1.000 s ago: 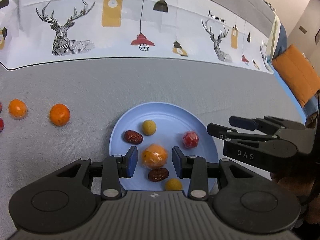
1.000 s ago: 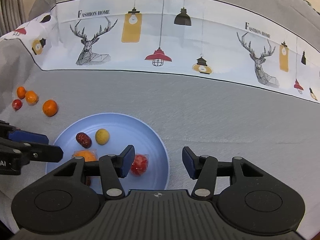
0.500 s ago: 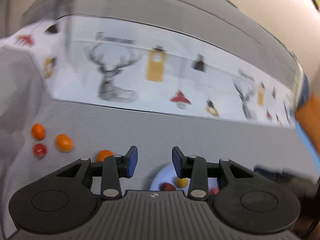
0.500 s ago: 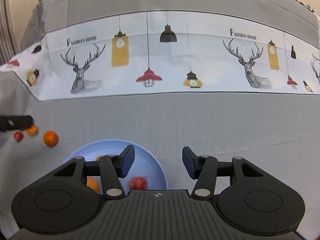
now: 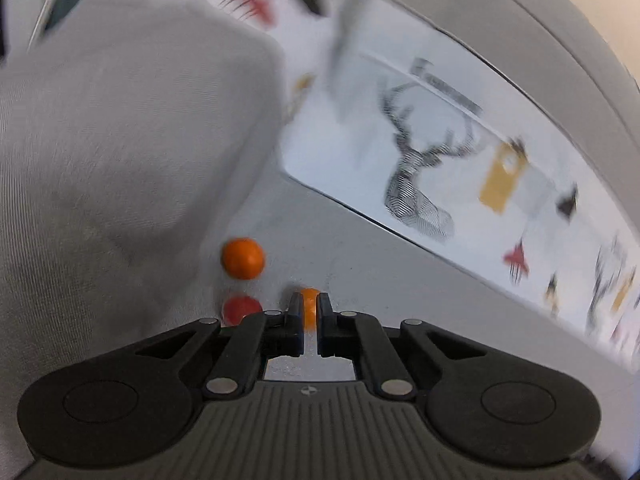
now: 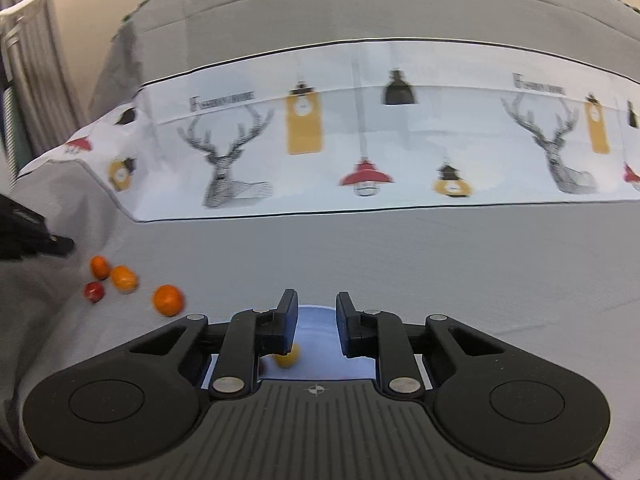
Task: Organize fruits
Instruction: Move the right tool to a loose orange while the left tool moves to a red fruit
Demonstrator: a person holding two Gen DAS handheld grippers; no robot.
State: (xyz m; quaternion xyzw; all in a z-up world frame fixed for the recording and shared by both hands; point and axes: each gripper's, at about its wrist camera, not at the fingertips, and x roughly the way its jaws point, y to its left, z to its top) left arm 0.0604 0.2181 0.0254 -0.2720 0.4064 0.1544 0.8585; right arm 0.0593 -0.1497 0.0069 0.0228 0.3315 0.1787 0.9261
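In the blurred left wrist view my left gripper [image 5: 309, 312] has its jaws nearly together, a small orange fruit [image 5: 309, 309] showing in the narrow gap; contact is unclear. An orange fruit [image 5: 243, 258] and a red fruit [image 5: 241, 309] lie just left on the grey cloth. In the right wrist view my right gripper [image 6: 317, 320] is open and empty above the blue plate [image 6: 316, 320], which holds a yellow fruit [image 6: 288, 357]. Loose fruits lie to the left: an orange [image 6: 168, 299], a wrapped orange [image 6: 124, 278], a small orange [image 6: 99, 266] and a red one [image 6: 93, 290].
The grey cloth rises in a big fold [image 5: 120, 140] at the left. A white band with deer and lamp prints [image 6: 360, 152] runs across the back. The tip of the left gripper [image 6: 36, 236] shows at the left edge of the right wrist view.
My left gripper has swung left from the plate to the loose fruits and its jaws have narrowed. My right gripper has pulled back and tilted up, its jaws narrower.
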